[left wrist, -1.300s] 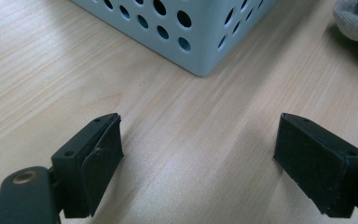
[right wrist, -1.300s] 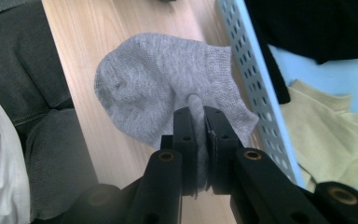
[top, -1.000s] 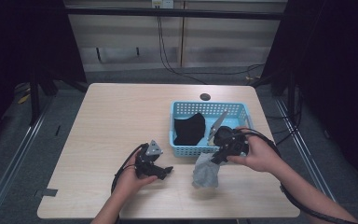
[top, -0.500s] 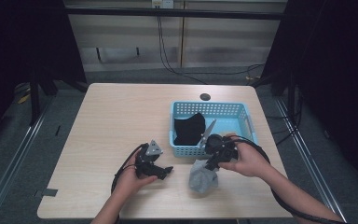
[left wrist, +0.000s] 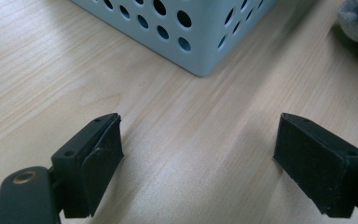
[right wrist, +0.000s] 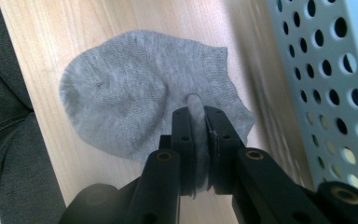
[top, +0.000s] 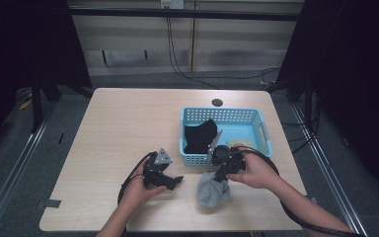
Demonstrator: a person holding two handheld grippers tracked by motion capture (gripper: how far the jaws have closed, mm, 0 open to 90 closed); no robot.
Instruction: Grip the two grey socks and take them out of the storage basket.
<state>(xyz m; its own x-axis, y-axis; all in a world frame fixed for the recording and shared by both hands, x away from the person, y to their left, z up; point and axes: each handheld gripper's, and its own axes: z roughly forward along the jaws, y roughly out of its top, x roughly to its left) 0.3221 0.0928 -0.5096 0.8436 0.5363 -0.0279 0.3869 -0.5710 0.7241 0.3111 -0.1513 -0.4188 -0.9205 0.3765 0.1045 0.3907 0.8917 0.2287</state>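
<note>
Near the surface's front edge, the right gripper (right wrist: 198, 122) pinched a grey sock (right wrist: 121, 100); the left gripper (left wrist: 198, 154) sat spread beside a blue basket (left wrist: 200, 28).

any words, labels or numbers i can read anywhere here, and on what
None can be read.
The blue basket, the grey sock pinched in the right gripper, the open left gripper and the black cloth in the basket bear no visible print.
A pale item in the basket is too small to tell whether it carries any text.
</note>
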